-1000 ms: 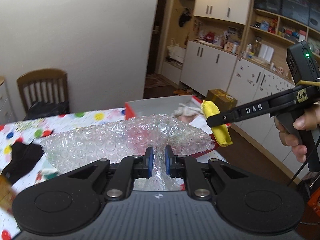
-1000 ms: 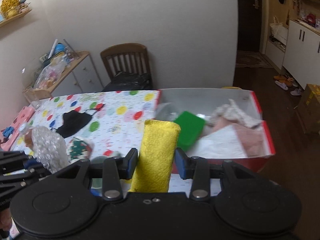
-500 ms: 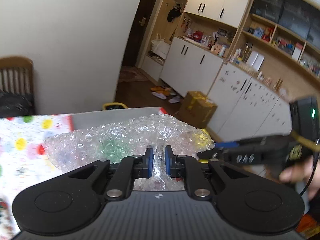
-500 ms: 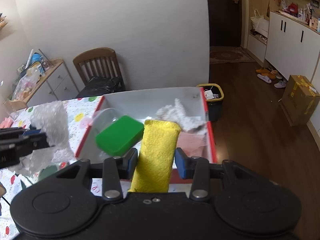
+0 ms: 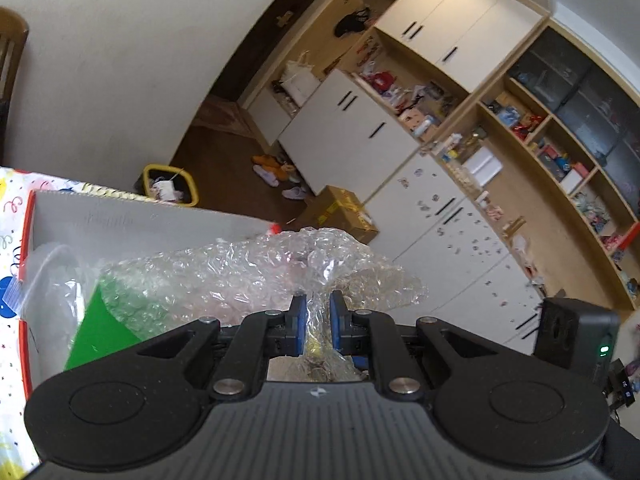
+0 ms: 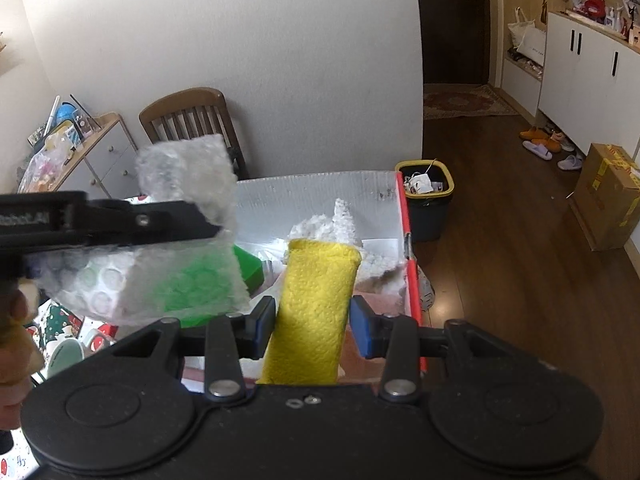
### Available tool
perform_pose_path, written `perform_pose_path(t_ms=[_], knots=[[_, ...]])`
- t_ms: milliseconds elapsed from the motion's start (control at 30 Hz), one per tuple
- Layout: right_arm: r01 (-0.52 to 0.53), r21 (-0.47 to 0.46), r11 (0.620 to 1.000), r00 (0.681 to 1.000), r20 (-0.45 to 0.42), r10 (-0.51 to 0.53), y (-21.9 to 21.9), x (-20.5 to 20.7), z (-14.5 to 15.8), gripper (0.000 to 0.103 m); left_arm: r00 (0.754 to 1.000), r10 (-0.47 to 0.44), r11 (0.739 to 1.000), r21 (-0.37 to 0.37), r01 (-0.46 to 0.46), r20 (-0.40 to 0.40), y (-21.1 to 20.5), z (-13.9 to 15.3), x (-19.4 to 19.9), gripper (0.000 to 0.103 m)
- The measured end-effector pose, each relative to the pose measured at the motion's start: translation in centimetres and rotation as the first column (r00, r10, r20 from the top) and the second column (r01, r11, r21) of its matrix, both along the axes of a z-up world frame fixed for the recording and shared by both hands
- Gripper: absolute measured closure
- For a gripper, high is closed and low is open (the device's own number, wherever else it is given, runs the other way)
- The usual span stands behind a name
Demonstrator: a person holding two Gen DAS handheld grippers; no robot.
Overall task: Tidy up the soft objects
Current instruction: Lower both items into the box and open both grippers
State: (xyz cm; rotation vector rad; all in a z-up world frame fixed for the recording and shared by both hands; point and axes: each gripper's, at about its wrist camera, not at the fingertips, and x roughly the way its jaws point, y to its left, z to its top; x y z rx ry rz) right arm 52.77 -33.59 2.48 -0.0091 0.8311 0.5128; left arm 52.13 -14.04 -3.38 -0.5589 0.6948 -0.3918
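Currently my left gripper (image 5: 318, 322) pinches light, crushable bubble wrap (image 5: 256, 276) at its gathered middle, while my right gripper (image 6: 314, 328) clamps a soft, springy yellow sponge (image 6: 316, 300) across its width.

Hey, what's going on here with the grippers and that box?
A person is tidying soft things into a red-edged box on a table, holding a gripper in each hand. The left gripper is shut on a sheet of bubble wrap, held over the box. The right gripper grips a yellow sponge cloth, also above the box. Inside lie a green sponge and a white fluffy cloth. Neither held item is released yet.
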Motion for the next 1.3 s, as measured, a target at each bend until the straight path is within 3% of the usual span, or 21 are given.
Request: perform_pose_path(t_ms=[500,767,1033,1133,1167,1200,1267,1300], knots=[[-0.042,-0.038,0.998,0.996,-0.084,0.038,4.4,4.4,-4.1,0.064,0.976,0.140,0.980,0.167,-0.111,-0.169,4.8,-5.9,1.4,0.091],[-0.061,-0.085,0.995,0.990,-0.129,0.050,5.3,5.3,-6.3,0.063,0.974,0.146,0.971,0.215,-0.107,-0.174,4.8,-6.0,0.9,0.091],[-0.065,-0.051,0.997,0.991,-0.119,0.058,4.2,4.8,-6.0,0.057,0.978,0.126,0.961,0.264,-0.080,-0.165,3.1,-4.8,1.1,0.087],[-0.064,-0.038,0.997,0.992,-0.110,0.059,3.6,4.6,-5.6,0.055,0.979,0.120,0.960,0.270,-0.073,-0.162,2.8,-4.4,0.9,0.076],[-0.064,-0.037,0.997,0.993,-0.105,0.060,3.5,4.5,-5.4,0.054,0.980,0.117,0.960,0.271,-0.071,-0.161,2.7,-4.3,0.9,0.068],[-0.065,-0.036,0.997,0.993,-0.101,0.061,3.4,4.3,-5.2,0.054,0.981,0.115,0.960,0.270,-0.069,-0.158,2.6,-4.2,0.7,0.053],[-0.067,-0.031,0.997,0.994,-0.093,0.064,3.3,4.0,-4.8,0.053,0.982,0.124,0.958,0.275,-0.080,-0.146,2.4,-3.8,0.3,0.037],[-0.067,-0.028,0.997,0.994,-0.090,0.064,3.1,3.8,-4.6,0.053,0.982,0.127,0.957,0.278,-0.085,-0.139,2.3,-3.6,0.1,0.037]])
